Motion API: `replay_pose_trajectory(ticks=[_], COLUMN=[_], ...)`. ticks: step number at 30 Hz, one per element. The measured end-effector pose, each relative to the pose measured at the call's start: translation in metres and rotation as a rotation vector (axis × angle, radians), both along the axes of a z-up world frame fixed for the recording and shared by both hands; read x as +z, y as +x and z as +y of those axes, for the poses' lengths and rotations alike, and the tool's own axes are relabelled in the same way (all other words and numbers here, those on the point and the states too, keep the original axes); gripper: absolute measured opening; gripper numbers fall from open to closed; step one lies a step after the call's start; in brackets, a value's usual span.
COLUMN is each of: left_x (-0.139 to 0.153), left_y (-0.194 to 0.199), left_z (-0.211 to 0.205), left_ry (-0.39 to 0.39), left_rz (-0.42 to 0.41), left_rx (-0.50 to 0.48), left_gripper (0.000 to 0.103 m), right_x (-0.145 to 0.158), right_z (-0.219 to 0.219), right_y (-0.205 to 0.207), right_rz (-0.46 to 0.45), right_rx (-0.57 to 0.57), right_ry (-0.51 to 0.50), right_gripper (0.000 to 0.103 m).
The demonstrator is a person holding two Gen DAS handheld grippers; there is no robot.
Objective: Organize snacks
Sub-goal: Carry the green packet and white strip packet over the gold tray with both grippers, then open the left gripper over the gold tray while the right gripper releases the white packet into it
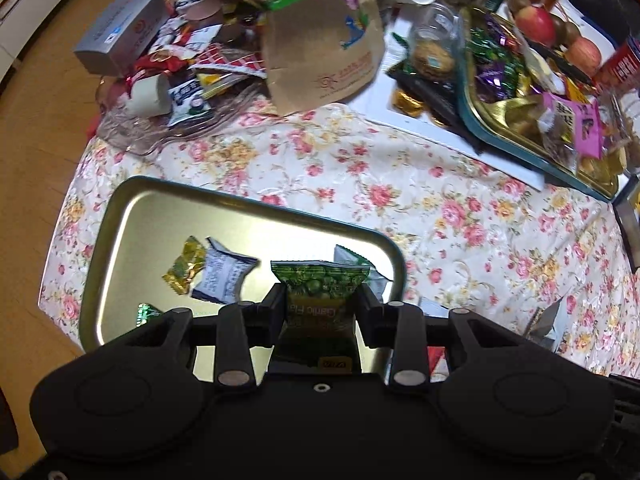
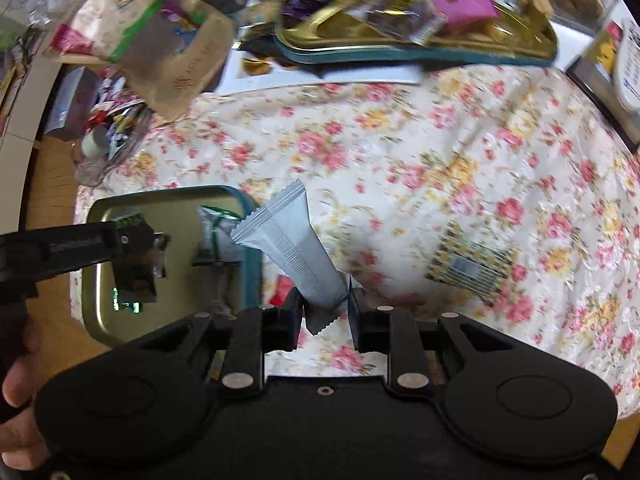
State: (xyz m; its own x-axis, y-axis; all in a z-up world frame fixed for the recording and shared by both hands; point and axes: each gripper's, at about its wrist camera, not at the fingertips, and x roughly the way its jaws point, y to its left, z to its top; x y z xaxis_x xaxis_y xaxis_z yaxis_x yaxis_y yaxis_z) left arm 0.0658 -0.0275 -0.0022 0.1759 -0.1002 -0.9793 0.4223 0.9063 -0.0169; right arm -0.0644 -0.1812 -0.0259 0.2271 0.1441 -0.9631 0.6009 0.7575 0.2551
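My left gripper [image 1: 322,300] is shut on a green pea snack packet [image 1: 320,284] and holds it above a metal tray [image 1: 248,200] with a teal rim. In the tray lie a yellow candy [image 1: 184,266], a white-and-blue packet [image 1: 224,276], a small green candy [image 1: 146,312] and a green-and-white packet [image 1: 352,258]. My right gripper [image 2: 324,308] is shut on the lower end of a long grey bar wrapper [image 2: 288,240], lifted over the floral tablecloth just right of the tray [image 2: 252,248]. In the right wrist view the left gripper [image 2: 138,256] hangs over the tray with its packet.
A yellow patterned packet [image 2: 468,264] lies on the tablecloth to the right. At the back are a brown paper bag [image 1: 324,40], a glass dish of wrappers [image 1: 160,120], a grey box [image 1: 124,28], a gold tray of sweets [image 1: 520,120], a jar [image 1: 436,40] and apples [image 1: 536,24].
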Motion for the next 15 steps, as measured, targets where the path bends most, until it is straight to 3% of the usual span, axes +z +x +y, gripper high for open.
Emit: replay_pose_trajectory(ticks=[15], left_x=[-0.002], left_y=[0.046], left_z=[0.076], left_ry=[0.034], left_rz=[-0.027], left_rx=[0.173], left_gripper=[0.045], right_x=[0.0], right_z=[0.085], right_y=[0.051], right_rz=[-0.056], right_rx=[0.214], right_ry=[-0.004], right_gripper=[0.025])
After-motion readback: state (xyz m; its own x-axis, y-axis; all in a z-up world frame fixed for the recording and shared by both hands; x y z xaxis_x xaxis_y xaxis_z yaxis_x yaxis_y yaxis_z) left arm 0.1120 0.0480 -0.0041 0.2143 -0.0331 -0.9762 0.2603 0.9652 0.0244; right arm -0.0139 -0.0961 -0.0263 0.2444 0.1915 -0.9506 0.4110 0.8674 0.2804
